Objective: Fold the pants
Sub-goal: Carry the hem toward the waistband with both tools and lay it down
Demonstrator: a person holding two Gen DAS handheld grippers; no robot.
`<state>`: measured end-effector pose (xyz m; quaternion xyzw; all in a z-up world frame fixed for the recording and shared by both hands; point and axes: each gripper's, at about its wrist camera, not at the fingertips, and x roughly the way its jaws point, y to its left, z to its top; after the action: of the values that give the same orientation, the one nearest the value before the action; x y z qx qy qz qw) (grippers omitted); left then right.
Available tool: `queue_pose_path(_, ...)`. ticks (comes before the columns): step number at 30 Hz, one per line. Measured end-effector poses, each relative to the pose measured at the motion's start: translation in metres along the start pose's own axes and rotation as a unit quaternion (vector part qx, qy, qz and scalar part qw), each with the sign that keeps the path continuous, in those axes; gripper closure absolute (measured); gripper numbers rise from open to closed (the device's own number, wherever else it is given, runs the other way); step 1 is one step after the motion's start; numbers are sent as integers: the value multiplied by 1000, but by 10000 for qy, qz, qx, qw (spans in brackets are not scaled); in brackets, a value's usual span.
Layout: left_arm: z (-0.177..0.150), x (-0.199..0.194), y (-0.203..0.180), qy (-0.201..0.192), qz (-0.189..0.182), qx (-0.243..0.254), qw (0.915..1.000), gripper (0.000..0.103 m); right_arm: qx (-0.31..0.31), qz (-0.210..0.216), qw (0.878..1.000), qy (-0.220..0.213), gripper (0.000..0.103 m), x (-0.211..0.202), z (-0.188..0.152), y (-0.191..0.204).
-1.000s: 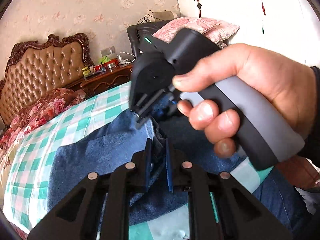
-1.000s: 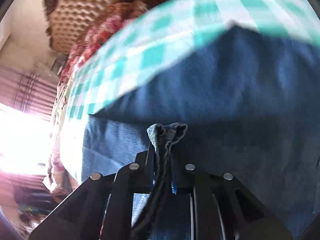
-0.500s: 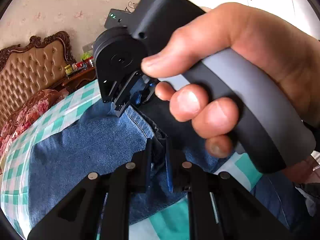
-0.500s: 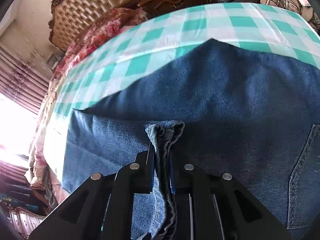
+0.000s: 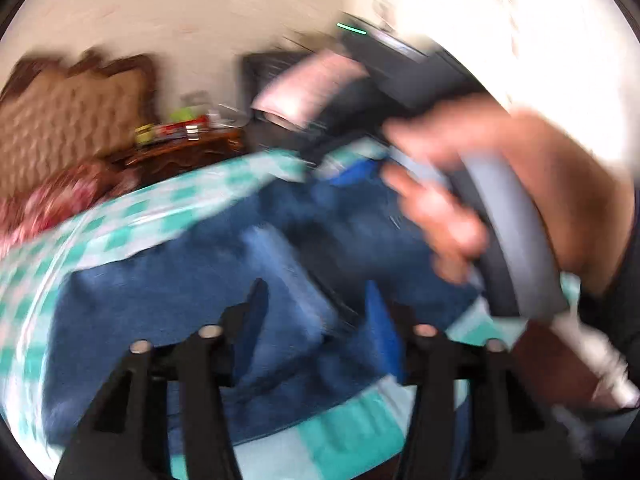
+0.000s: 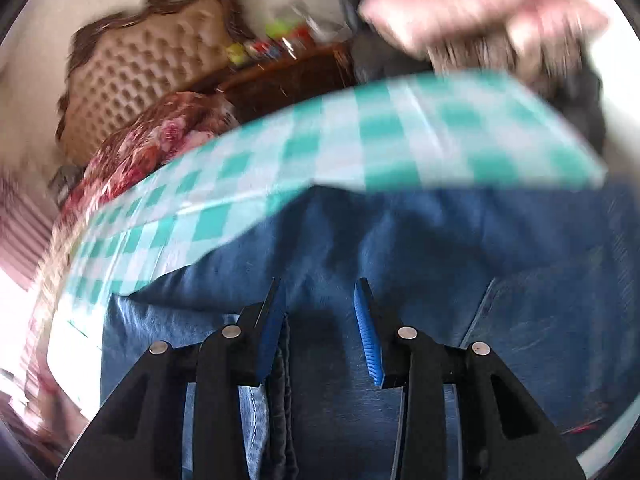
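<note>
left gripper (image 5: 316,304) and right gripper (image 6: 320,320) just spread, jeans (image 6: 400,248) freed | I fear the hem (image 6: 280,392), seemingly still beside one pad, drags and undoes the fold

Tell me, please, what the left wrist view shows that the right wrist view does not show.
Only the left wrist view shows the person's hand holding the right gripper, whose body is blurred there, and the left gripper.

Only the right wrist view shows the right gripper's blue fingers clearly. They have just been opening, with a folded denim edge beside one of them.

Both show the jeans on the checked sheet, the tufted headboard and the wooden nightstand.
</note>
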<state>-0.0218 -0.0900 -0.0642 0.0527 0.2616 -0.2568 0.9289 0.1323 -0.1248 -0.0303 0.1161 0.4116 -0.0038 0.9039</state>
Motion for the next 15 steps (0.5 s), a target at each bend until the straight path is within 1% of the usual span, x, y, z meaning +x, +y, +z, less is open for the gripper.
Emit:
queue_pose_path(1, 6, -7, 23, -53, 230, -387, 9990, 85, -325, -151, 9992, -201, 58, -9, -3, 12)
queue_pose_path(2, 9, -10, 43, -74, 492, -644, 9967, 93, -733, -344, 9957, -458, 46, -18, -10, 29)
queue_pose_path(3, 12, -12, 60, -95, 709, -809, 9942, 94, -979, -358, 9931, -545, 37, -19, -15, 41)
queue_pose_path(4, 15, -10, 87, -27, 933, -1015, 9904, 94, -1195, -301, 9908, -562, 37, -18, -20, 52)
queue_pose_path(5, 18, -5, 110, 120, 986, -1139, 9885, 94, -1401, -223, 9885, -521, 37, -14, -27, 63)
queue_pose_path(6, 20, 1, 130, 289, 1040, -1268, 9860, 94, -1690, -142, 9847, -395, 40, -6, -38, 78)
queue_pose_path(7, 24, 13, 157, 588, 1063, -1378, 9830, 94, -1844, -177, 9822, -311, 40, 0, -44, 85)
queue_pose_path(8, 26, 24, 174, 873, 1016, -1384, 9813, 94, -1937, -234, 9805, -244, 40, 5, -51, 89)
queue_pose_path(9, 27, 41, 195, 1192, 1048, -1342, 9782, 94, -1980, -295, 9796, -167, 41, 14, -55, 92)
queue_pose_path(10, 28, 51, 210, 1351, 1061, -1365, 9756, 94, -1943, -388, 9801, -72, 41, 23, -58, 90)
queue_pose_path(11, 27, 65, 223, 1591, 962, -1360, 9731, 94, -1915, -485, 9803, 35, 43, 28, -61, 86)
queue_pose_path(12, 23, 90, 234, 2051, 757, -1187, 9686, 94, -1825, -665, 9804, 330, 48, 41, -64, 77)
queue_pose_path(13, 18, 97, 239, 2161, 830, -995, 9678, 99, -1694, -725, 9814, 539, 49, 49, -65, 70)
queue_pose_path(14, 20, 99, 247, 2020, 978, -898, 9703, 101, -1474, -546, 9860, 555, 49, 53, -64, 63)
queue_pose_path(15, 22, 95, 257, 1951, 1476, -970, 9648, 101, -1313, -391, 9888, 589, 49, 54, -63, 56)
